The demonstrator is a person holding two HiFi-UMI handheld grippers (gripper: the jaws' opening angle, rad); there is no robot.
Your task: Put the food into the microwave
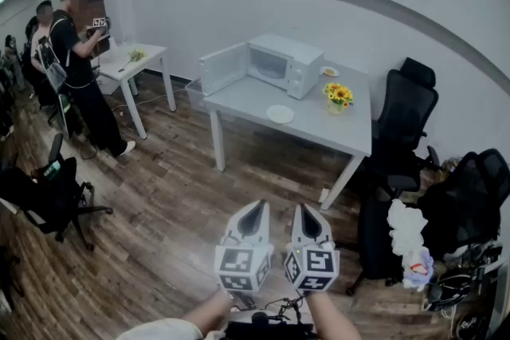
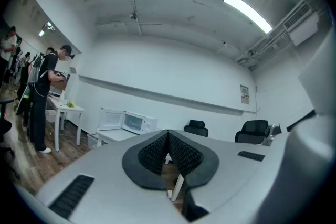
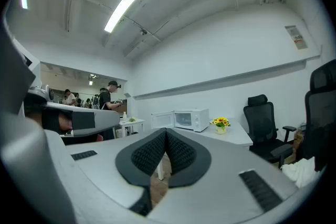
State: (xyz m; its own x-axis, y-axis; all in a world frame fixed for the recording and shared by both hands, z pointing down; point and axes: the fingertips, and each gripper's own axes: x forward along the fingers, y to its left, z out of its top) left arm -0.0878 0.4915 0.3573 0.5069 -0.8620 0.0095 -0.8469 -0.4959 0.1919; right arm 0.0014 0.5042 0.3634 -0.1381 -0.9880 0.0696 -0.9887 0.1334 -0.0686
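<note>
The white box-shaped microwave (image 1: 285,64) sits with its long axis running left to right along the far side of the pale grey rectangular surface (image 1: 319,127), and its front faces the near left. Its door (image 1: 222,68) is swung wide out to the left, leaving the cavity open. Just near of the microwave a flat round white plate (image 1: 280,114) lies on the surface; whether it carries food cannot be made out. A smaller dish (image 1: 329,72) sits by the microwave's right end, and a small pot of yellow flowers (image 1: 338,97) stands right of the plate.

The surface stands against a white wall on a brown wood-plank floor (image 1: 175,195). Black office chairs (image 1: 405,111) are to its right, and a second white table (image 1: 143,56) and standing people (image 1: 76,44) are at the far left.

The left gripper (image 1: 256,209) and right gripper (image 1: 306,211) are held side by side, near and low, level and aimed toward the surface. Both pairs of jaws are pressed together with nothing between them. The microwave and plate lie well apart from the jaws, far ahead across the floor
</note>
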